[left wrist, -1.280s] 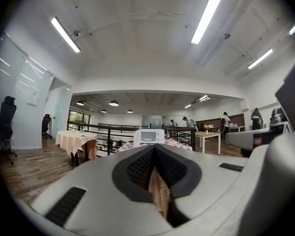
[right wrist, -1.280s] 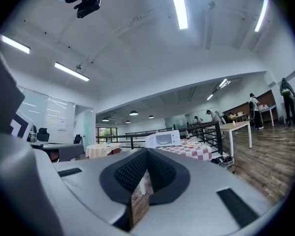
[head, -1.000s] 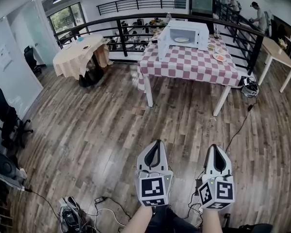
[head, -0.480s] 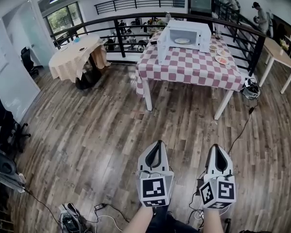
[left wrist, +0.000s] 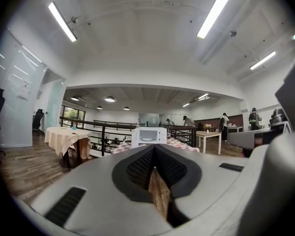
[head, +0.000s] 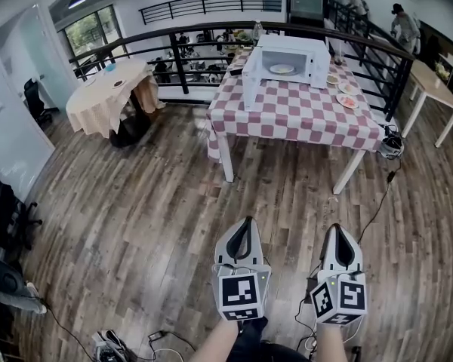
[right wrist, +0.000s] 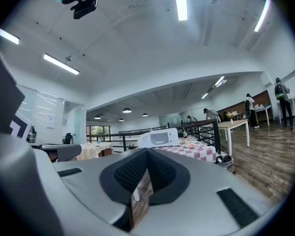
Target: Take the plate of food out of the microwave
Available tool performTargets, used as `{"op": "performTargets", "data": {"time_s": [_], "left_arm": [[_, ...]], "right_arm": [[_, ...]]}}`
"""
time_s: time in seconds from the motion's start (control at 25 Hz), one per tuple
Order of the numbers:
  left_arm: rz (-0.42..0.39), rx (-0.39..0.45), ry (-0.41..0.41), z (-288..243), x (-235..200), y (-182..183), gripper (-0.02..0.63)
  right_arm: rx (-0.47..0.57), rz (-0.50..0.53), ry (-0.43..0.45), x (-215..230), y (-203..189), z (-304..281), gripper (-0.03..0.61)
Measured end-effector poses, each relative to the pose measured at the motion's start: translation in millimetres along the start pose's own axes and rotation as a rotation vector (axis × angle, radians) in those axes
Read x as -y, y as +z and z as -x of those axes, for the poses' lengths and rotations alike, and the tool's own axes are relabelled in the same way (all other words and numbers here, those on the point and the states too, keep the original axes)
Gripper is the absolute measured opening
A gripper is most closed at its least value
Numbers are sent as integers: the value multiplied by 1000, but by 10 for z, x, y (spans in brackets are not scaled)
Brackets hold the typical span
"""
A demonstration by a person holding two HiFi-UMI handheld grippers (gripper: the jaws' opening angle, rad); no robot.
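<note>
Left gripper point(head: 245, 223) & right gripper point(head: 338, 229) jaws shut, empty, far from open white microwave point(head: 311, 57) on red-checked tabletop point(head: 302, 119); risk: black floor cable point(head: 377, 194) trips person, or unopened jaws shove plate of food point(head: 282, 69).

Head view steeply down; gripper views level; all share distant microwave point(head: 285, 51).

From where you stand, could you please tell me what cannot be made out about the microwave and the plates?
- Food on the plate in the microwave: too small, head view.
- Dishes beside it on the checkered table: contents too small, head view.
- Table's legs, left gripper view: hidden behind the left tongs.
</note>
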State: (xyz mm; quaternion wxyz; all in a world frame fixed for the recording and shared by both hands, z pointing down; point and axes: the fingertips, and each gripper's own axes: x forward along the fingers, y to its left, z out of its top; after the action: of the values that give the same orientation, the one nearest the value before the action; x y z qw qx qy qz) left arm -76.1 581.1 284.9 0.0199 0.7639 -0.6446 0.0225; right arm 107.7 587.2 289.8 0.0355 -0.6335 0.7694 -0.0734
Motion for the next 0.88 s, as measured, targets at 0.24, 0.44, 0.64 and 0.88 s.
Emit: {"op": "performTargets", "data": {"time_s": [0.24,0.44,0.64,0.88], "left_arm": [[0,-8,-14,-346,-218,-4,15],[7,-18,-25,-582,-372,-65,15],[21,-37,-29,-754,-459,-129,15],[26,-44,-38,-896,-486,-150,15]], "right_arm": [[2,0,-13,-103,-3,-384,-9],[-6,-2,-22,-165,-58,-643,-9],[-29,-7,-40,-154,-131,-777,-9],[-32,-7,-46,-168,-135,-907,-9]]}}
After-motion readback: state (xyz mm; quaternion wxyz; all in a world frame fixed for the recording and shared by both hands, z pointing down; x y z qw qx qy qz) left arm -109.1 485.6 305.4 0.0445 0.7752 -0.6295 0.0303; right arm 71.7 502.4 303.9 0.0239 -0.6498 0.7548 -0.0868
